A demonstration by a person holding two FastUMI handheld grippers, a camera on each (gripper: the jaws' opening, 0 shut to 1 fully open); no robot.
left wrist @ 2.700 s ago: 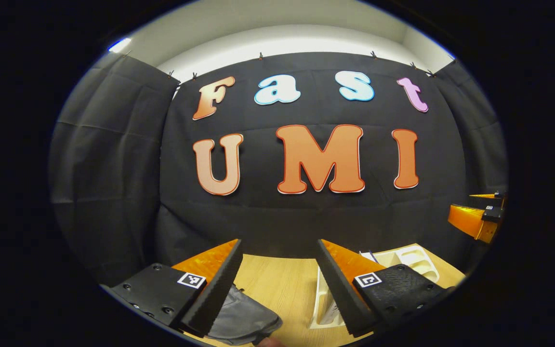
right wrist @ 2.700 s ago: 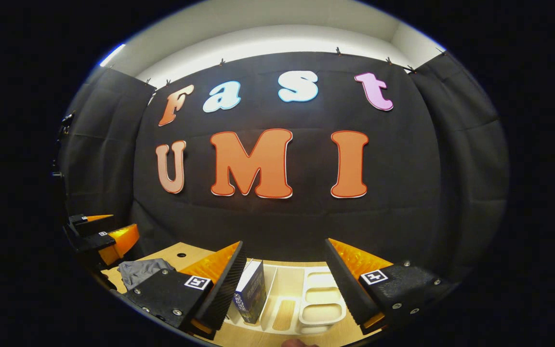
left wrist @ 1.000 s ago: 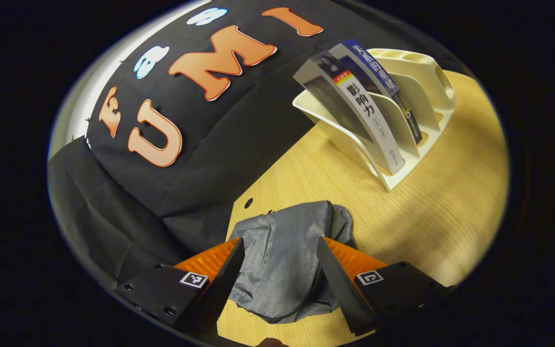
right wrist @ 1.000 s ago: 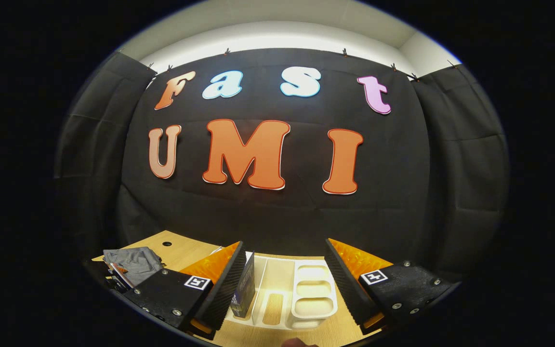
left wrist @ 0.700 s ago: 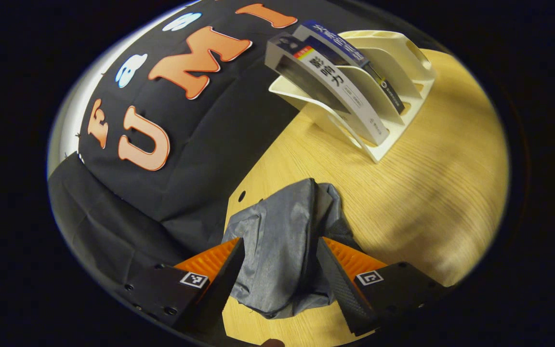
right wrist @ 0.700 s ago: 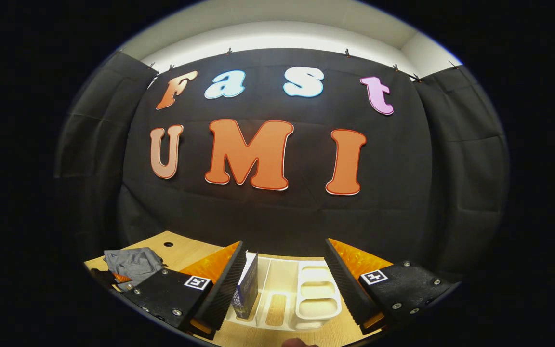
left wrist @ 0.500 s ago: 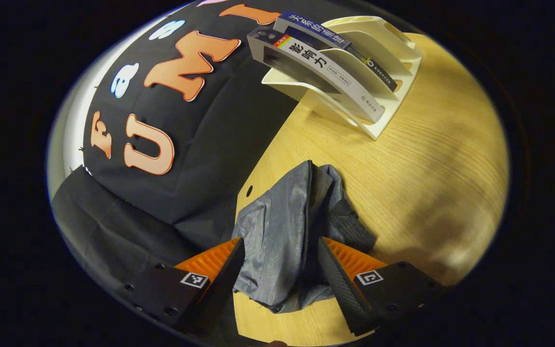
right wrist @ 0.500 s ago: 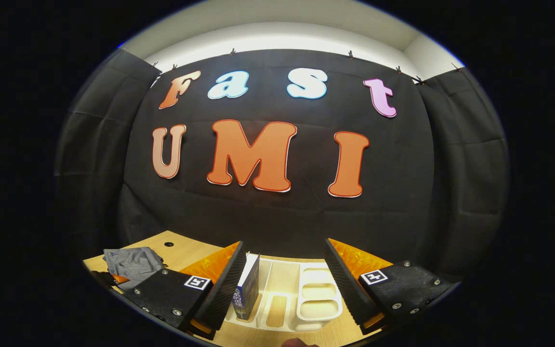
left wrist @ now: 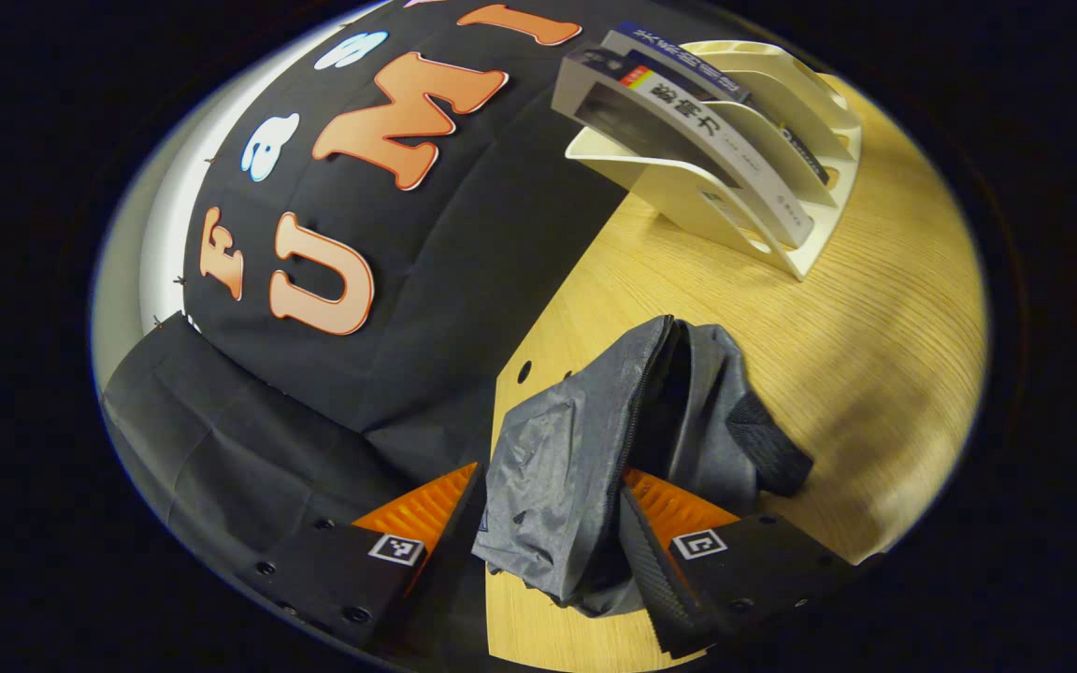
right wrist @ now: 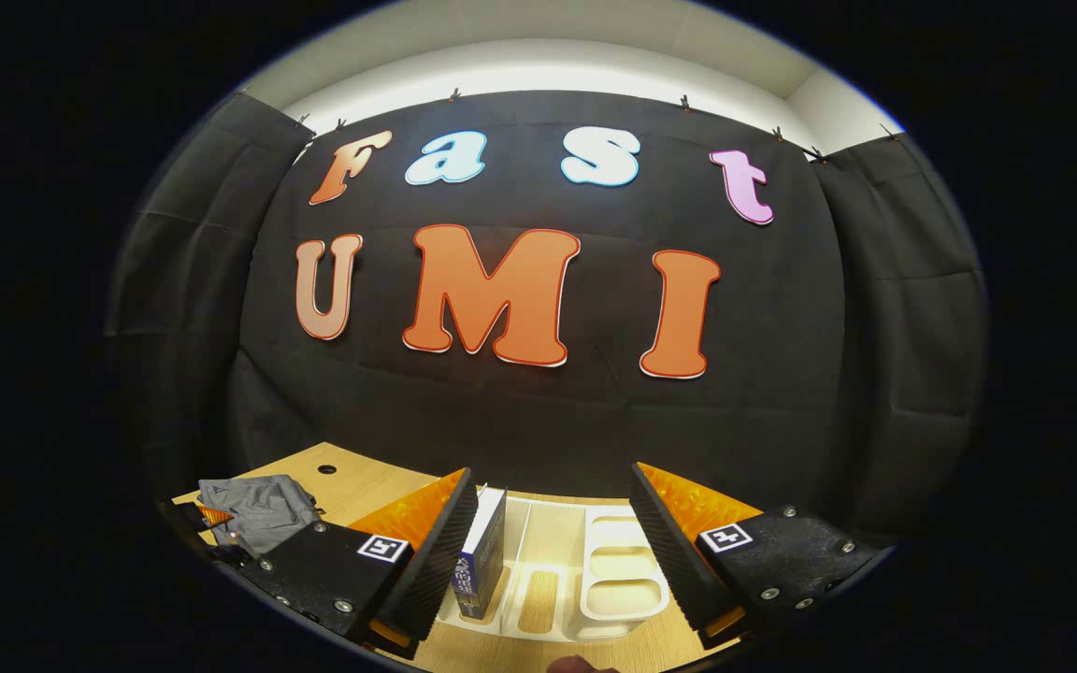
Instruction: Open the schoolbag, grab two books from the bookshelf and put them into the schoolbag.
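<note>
**Left gripper is pinching the schoolbag fabric, right gripper is waiting above the bookshelf**

In the left gripper view, the left gripper (left wrist: 552, 551) is holding a fold of the grey schoolbag (left wrist: 585, 467) between its two fingers. The fingers are closing in on the cloth from both sides, and the fabric is bunching up between the black pads. The schoolbag is lying on the wooden table (left wrist: 875, 308), near the edge by the black wall. Its zipper line is running up the middle, and a dark gap is showing along it. A black mesh part is hanging out on the side of the bag.

Farther on the same table, the cream bookshelf (left wrist: 763, 159) is standing well apart from the bag. Two books are leaning in its slots: a grey-white book (left wrist: 688, 150) in front and a blue book (left wrist: 679, 56) just behind it.

In the right gripper view, the right gripper (right wrist: 552, 537) is standing wide open with nothing between its fingers. It is hovering over the bookshelf (right wrist: 595, 570), where the blue book (right wrist: 481, 556) is standing just beside the left finger. The schoolbag (right wrist: 258, 505) is showing far to the left.
</note>
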